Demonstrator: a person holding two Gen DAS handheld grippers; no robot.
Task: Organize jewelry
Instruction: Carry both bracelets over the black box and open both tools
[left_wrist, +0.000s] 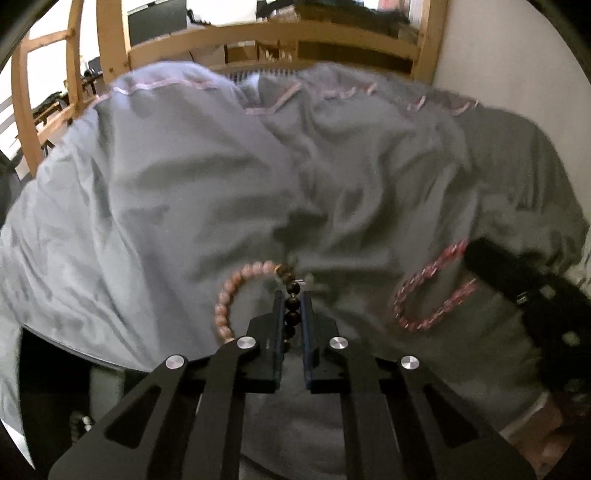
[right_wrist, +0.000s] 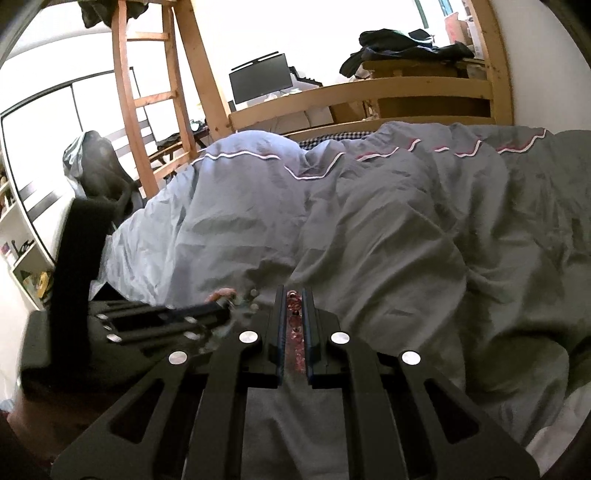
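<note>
Wooden beads pinched: the left gripper (left_wrist: 292, 306) clamps a beaded bracelet (left_wrist: 236, 295) dangling ahead over a grey duvet (left_wrist: 184, 184), while the right gripper (right_wrist: 294, 306) clenches a red bracelet (right_wrist: 294, 332). Both appear mid-carry; next, each needs a resting spot, which is not visible.

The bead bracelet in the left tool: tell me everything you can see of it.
The bead bracelet is a loop of round beads, matte like wood or stone: pale pink ones arc to the left, dark brown ones run down between the fingers of the left tool, which is shut on them. It hangs over the grey duvet; contact unclear.
</note>
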